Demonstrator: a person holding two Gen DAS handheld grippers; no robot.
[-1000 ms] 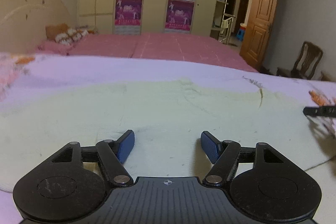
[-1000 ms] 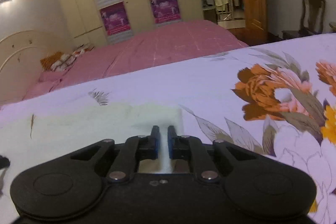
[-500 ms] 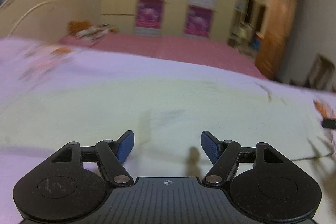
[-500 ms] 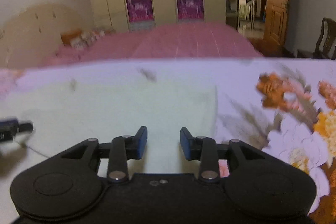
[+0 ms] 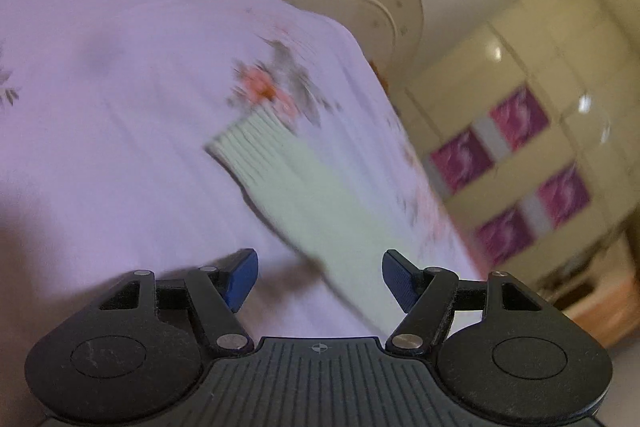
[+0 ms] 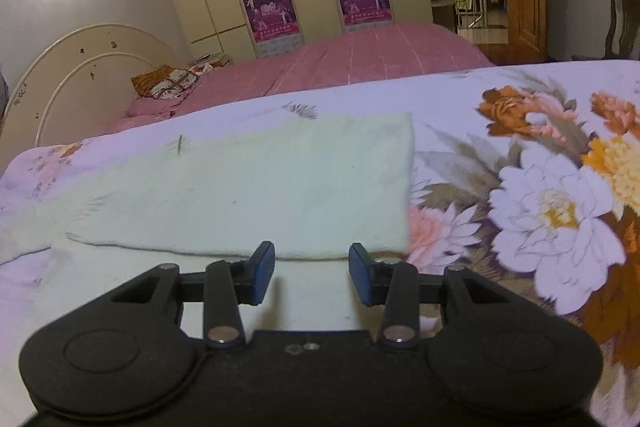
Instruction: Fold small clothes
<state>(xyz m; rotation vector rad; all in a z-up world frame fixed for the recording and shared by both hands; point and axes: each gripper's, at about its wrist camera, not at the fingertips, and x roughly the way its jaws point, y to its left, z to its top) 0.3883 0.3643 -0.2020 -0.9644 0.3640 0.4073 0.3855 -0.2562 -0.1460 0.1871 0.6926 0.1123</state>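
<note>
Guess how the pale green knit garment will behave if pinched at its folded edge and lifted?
The pale green garment probably goes floppy: it lies limp, folded flat on the floral bedsheet. Its ribbed cuff suggests a stretchy, non-slippery knit. Likely light.

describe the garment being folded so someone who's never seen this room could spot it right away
Start at the near bed with the lilac floral bedspread, in front of the pink-covered bed. On it, left of the big orange and white printed flowers, lies the pale green knit garment with one layer folded over. It is the only plain, unpatterned cloth on that bedspread.
</note>
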